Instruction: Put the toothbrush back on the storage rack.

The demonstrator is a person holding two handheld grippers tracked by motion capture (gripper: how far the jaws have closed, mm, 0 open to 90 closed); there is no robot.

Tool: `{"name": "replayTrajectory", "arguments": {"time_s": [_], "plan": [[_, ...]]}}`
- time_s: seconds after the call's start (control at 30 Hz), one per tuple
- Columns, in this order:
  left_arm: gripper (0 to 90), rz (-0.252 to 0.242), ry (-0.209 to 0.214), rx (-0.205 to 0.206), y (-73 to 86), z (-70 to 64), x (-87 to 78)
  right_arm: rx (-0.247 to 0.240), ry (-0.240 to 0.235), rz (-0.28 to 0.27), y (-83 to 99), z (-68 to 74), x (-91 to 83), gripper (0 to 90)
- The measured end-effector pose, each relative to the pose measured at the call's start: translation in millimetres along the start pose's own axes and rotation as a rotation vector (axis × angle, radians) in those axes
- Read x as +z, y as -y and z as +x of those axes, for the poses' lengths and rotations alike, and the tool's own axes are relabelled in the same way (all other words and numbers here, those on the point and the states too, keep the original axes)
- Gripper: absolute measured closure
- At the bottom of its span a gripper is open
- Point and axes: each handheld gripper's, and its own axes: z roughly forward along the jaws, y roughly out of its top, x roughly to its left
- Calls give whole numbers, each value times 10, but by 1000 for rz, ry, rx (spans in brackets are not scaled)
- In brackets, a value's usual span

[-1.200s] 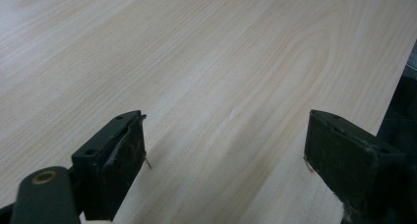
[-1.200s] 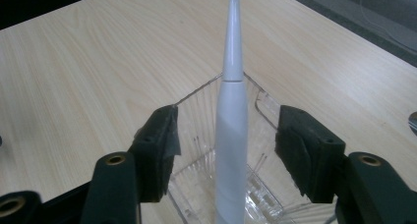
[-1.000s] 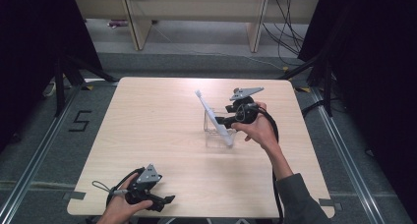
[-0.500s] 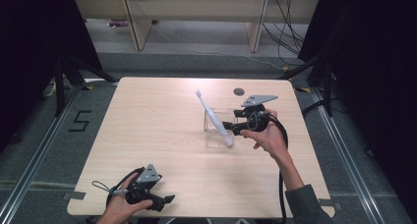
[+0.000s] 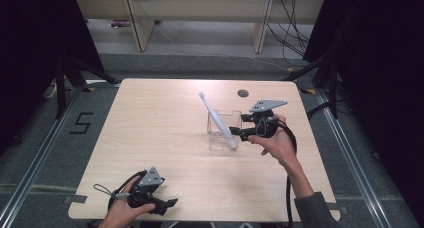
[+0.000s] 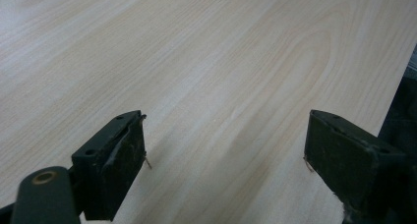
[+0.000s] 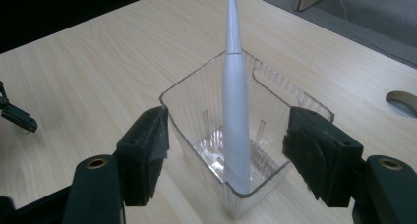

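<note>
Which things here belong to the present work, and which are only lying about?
In the work:
- white toothbrush, leaning in the clear container
- right gripper, open around that container

Idle:
- left gripper, open over bare table
- round table hole

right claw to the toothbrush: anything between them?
Yes, partly: the clear container. The toothbrush stands leaning inside it, and its near wall sits between the open right claw and the handle's lower part. Above the rim, nothing visible blocks the handle.

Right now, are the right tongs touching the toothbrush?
Apart. The right gripper view shows the right tongs open, jaws outside the clear box, with gaps on both sides of the toothbrush standing inside it.
</note>
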Motion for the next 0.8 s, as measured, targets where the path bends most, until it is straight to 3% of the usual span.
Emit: {"name": "replayTrajectory", "arguments": {"time_s": [0.03,0.07,0.13,0.17,0.2,0.3,0.33,0.37,0.4,0.43,0.47,0.5,0.57,0.6,0.63,0.67,0.7,0.8], "plan": [[149,0,1,0,0,-1,1,26,4,8,5,24,-23,323],[149,3,-1,3,-1,0,0,-3,11,2,7,7,-32,319],[149,0,-2,1,-1,-1,1,-4,5,-6,25,16,-45,312],[149,0,2,2,-1,0,0,21,2,4,35,39,-61,305],[149,0,1,-1,0,-2,1,-8,15,-1,41,25,-75,304],[149,2,3,2,-1,-2,2,-4,17,-16,64,48,-96,304],[149,1,2,2,-2,-2,3,-6,-8,-7,66,51,-101,304],[149,1,2,3,-2,-1,3,-12,6,-6,69,60,-124,304],[149,2,2,3,-1,-1,3,6,-1,-2,77,84,-132,304],[149,3,-2,4,-1,2,3,-22,16,-14,81,76,-134,303],[149,3,-3,5,-1,3,2,6,-2,0,90,106,-145,303],[149,1,-3,5,-1,3,2,-16,6,-2,92,97,-157,303],[149,2,-3,4,-2,1,2,8,-8,-4,113,128,-162,300],[149,3,-3,6,-2,2,1,-19,9,-8,115,116,-177,300],[149,1,-2,5,-2,1,2,7,-4,2,124,141,-185,300],[149,1,1,3,-2,0,2,-27,12,-14,128,130,-184,300],[149,0,-3,3,-2,0,3,-10,4,3,134,152,-196,299],[149,2,-4,6,-3,2,-1,-28,4,-2,157,158,-201,299]]}}
